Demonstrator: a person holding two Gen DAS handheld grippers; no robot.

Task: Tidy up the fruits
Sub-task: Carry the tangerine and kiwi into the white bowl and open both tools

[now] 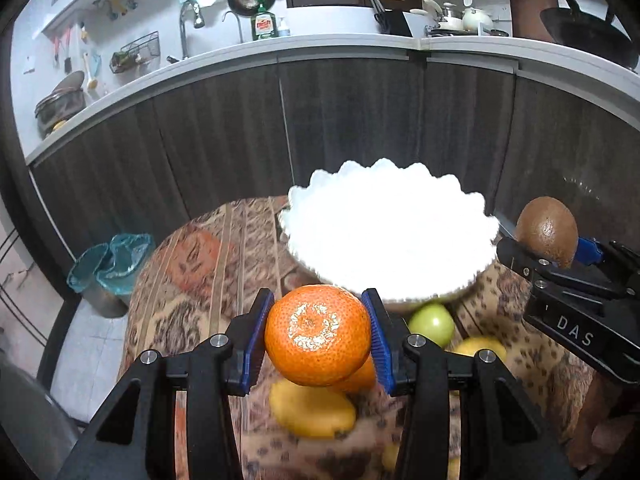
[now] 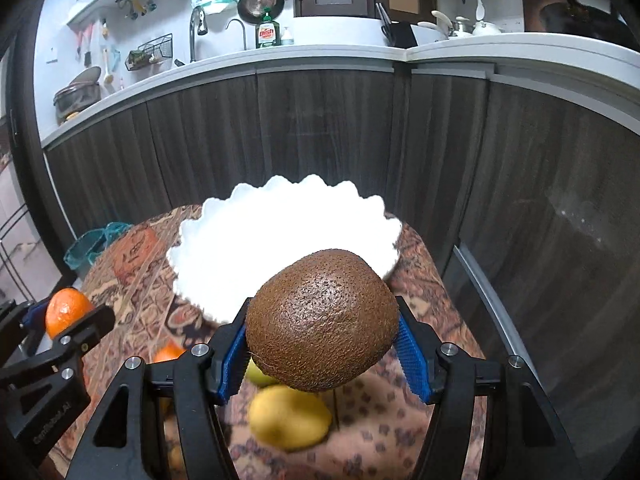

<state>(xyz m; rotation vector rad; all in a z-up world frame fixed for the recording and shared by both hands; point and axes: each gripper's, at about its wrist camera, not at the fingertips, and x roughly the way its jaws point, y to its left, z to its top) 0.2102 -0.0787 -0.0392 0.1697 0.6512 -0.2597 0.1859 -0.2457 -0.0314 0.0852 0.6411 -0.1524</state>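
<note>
Between left tongs (image 1: 318,334): mandarin (image 1: 317,335).

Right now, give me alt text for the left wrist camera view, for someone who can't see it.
The left gripper holds an orange between its blue pads, above a patterned tablecloth and just short of a white scalloped bowl. At right, the right gripper holds a brown kiwi; a green apple and lemons lie below.

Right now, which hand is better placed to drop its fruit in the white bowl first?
Right, marginally. Its tongs hold the kiwi at the bowl rim; the left tongs, holding the orange, sit slightly short of it.
</note>
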